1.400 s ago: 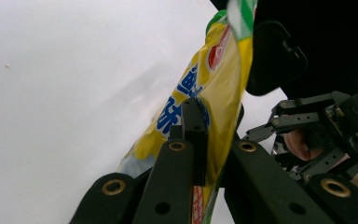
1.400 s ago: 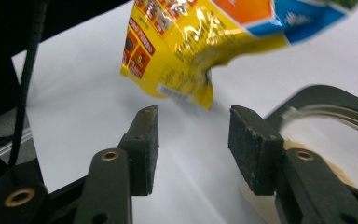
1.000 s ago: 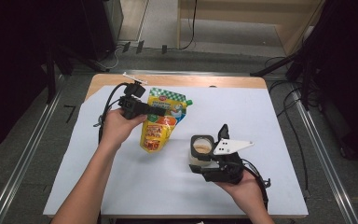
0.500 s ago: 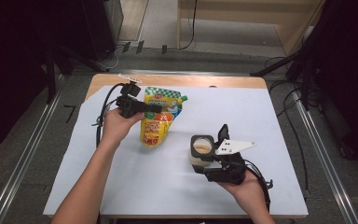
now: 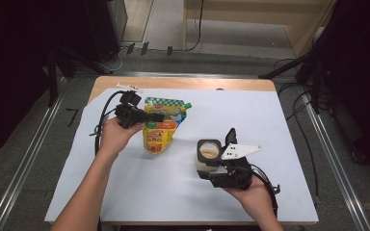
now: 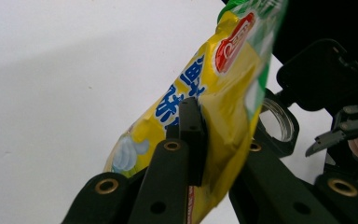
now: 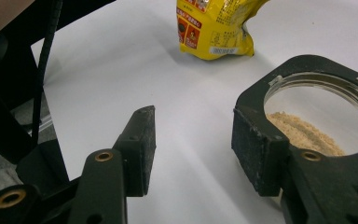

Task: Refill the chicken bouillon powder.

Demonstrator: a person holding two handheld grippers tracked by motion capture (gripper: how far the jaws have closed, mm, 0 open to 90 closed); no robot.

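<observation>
pouch, yellow with a green top and a corner spout, hangs upright over the back left part of the white sheet, its lower edge close to or on the sheet; from the high view i cannot tell which. left gripper is clamped on the pouch's upper part, and in the left gripper view the black jaws pinch the yellow foil between them, the bag leaning across that view from lower left to upper right. jar, a clear glass one with tan powder in its bottom, stands toward the front right of the sheet, well apart from the pouch. right gripper reaches the jar from the person's side; a black ring on one jaw sits around the jar's open mouth, which the right gripper view shows plainly, with the powder visible through the ring. the other jaw of that gripper stands off to the side with bare sheet between the two, so nothing is squeezed between the pads and i read it as released. in the same view the pouch's bottom appears farther back on the sheet. each gripper is carried in one hand, with forearms entering from the near edge of the table.
</observation>
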